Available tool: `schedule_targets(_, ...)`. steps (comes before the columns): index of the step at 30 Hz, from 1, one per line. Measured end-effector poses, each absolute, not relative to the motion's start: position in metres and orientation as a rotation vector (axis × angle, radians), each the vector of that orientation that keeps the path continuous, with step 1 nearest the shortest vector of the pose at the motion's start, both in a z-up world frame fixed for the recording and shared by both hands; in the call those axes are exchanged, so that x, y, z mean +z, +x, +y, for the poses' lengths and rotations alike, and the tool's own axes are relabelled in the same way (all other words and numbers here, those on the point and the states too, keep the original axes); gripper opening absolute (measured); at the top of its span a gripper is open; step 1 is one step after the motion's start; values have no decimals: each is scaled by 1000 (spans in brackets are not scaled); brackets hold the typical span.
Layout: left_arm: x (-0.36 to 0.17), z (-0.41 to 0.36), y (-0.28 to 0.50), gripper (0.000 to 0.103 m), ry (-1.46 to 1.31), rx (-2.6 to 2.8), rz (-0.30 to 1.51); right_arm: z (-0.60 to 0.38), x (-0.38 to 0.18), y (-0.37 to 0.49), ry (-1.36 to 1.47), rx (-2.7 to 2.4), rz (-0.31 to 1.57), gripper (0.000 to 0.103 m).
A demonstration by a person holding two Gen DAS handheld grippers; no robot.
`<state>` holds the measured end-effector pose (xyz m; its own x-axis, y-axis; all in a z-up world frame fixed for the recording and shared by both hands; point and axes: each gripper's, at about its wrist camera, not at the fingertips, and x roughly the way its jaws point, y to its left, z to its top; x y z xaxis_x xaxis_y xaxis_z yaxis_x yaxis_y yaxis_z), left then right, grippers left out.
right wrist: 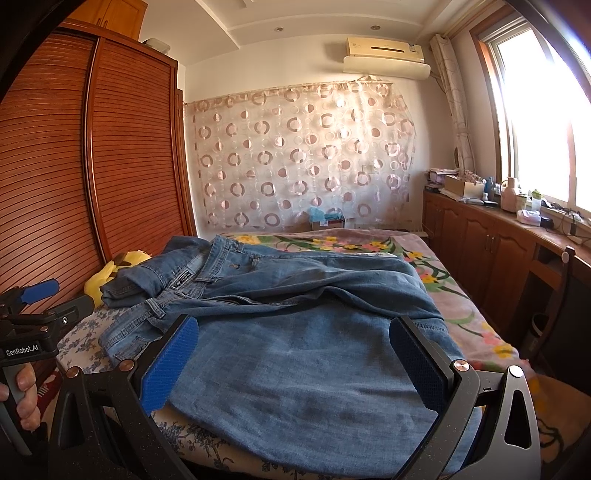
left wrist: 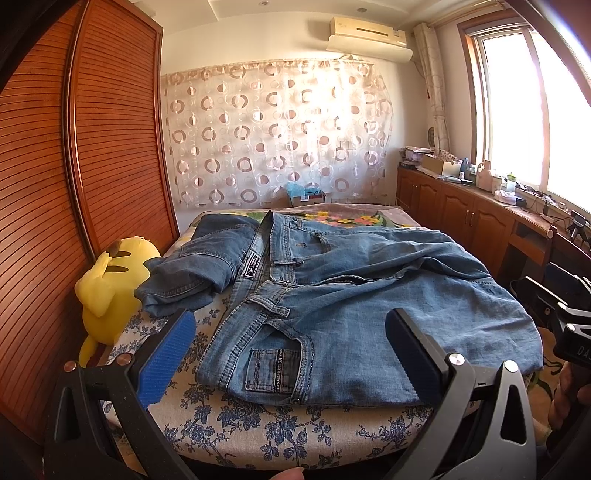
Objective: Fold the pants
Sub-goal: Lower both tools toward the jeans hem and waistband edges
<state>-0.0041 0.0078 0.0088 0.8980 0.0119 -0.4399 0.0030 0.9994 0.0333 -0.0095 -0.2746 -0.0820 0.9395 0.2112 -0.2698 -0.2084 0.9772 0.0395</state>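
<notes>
A: How do the left tongs [left wrist: 291, 354] stand?

B: Spread wide, with nothing between the blue pads [left wrist: 168, 356]. They hover above the near edge of the bed [left wrist: 258, 432], in front of the waist end of the blue jeans [left wrist: 332, 295]. A coin pocket with a dark label and a metal button lie just ahead of them.

A: And the right tongs [right wrist: 295, 363]?

B: Also wide apart and empty. They hang over the broad leg part of the jeans [right wrist: 295, 350], near the foot of the bed [right wrist: 480, 325]. Whether the pads touch the cloth, I cannot tell.

A: Can each tool be seen from the other camera?

B: Yes. The right wrist view shows the left tool at its left edge, with a hand [right wrist: 26, 398] around the grip. In the left wrist view the right tool shows as black parts at the right edge.

A: Where do the jeans lie?

B: Spread across the bed on a blue-flowered sheet, waistband toward the wardrobe [left wrist: 74, 166], legs running toward the window [left wrist: 517, 110] side. One leg is bunched and folded back near the waistband. Beside that bunch sits a yellow plush toy [left wrist: 107, 291], against the wardrobe.

A: And farther off?

B: A patterned curtain [left wrist: 277, 136] on the back wall, an air conditioner [left wrist: 369, 33] above it, and a wooden surface [left wrist: 480, 199] of cabinets under the window, carrying bottles and boxes.
</notes>
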Motion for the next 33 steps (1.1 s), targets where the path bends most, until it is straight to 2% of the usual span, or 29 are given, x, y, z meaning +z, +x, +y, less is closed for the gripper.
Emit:
schedule_targets(9, 6, 7, -4, 103, 28, 1, 466, -276, -84, -9, 13, 223, 287, 103)
schedule_targets(21, -29, 27, 13, 103, 9, -27, 563, -279, -95, 4, 0, 272, 378, 103)
schedule_targets(33, -60, 60, 28, 103, -7, 5, 655, -277, -111, 27, -67, 378, 554, 87)
